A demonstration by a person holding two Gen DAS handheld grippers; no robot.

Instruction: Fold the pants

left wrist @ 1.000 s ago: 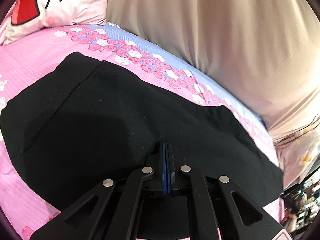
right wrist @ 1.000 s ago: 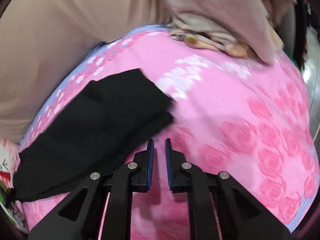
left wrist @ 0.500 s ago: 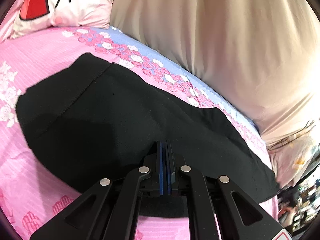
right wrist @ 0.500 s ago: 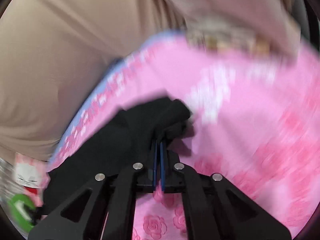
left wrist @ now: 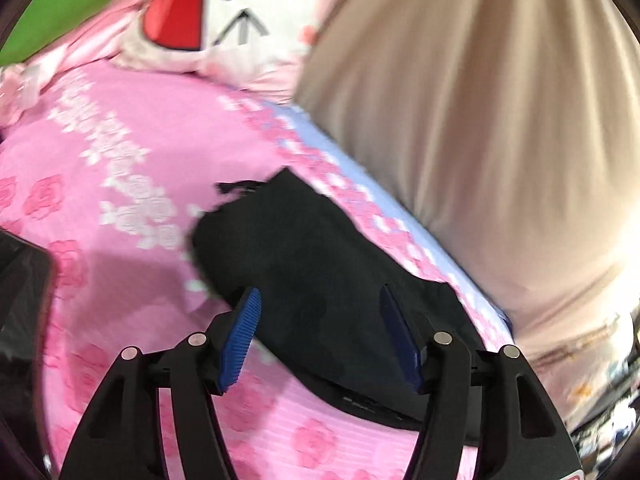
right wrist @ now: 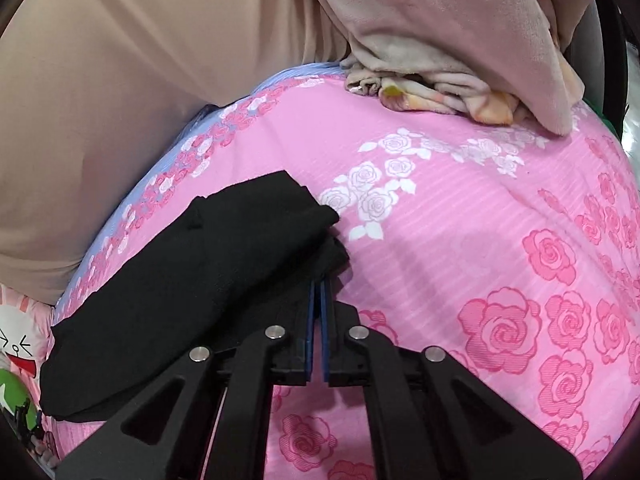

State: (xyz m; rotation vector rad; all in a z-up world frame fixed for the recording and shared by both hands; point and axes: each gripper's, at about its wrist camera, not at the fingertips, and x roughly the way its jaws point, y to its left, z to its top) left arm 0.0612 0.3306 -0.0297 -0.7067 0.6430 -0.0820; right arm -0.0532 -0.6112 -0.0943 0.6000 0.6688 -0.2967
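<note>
Left tongs [left wrist: 320, 336]: jaws spread wide, blue ribbed pads [left wrist: 240, 336] well apart, nothing held between them. Black pants [left wrist: 320, 272] lie just beyond and partly between the open pads; contact with the cloth cannot be told. View is motion-blurred.

Right tongs [right wrist: 319, 292]: jaws drawn nearly together, only a thin slit between the 2 blue pads [right wrist: 308, 320]. Their tips sit at the near edge of the pants' [right wrist: 192, 280] right end, where the black cloth is stacked in layers. The cloth appears pinched at the tips, though the exact bite is hidden by the fabric's dark edge.

Pants: a dark, long band lying on the bed along its far side, near the blue-edged border of the sheet. In the right wrist view the band runs from the tongs away to the lower left; its right end shows 2 stacked layers with a rounded fold.

Bed: pink sheet [right wrist: 460, 240] printed with pink and white roses, pale blue strip along the far edge.

Beyond: a large beige cushion [left wrist: 480, 140] rises behind the bed's far side. A cartoon-print pillow [left wrist: 224, 20] sits at the left end. A crumpled pinkish-beige blanket [right wrist: 448, 40] lies heaped at the right end.
</note>
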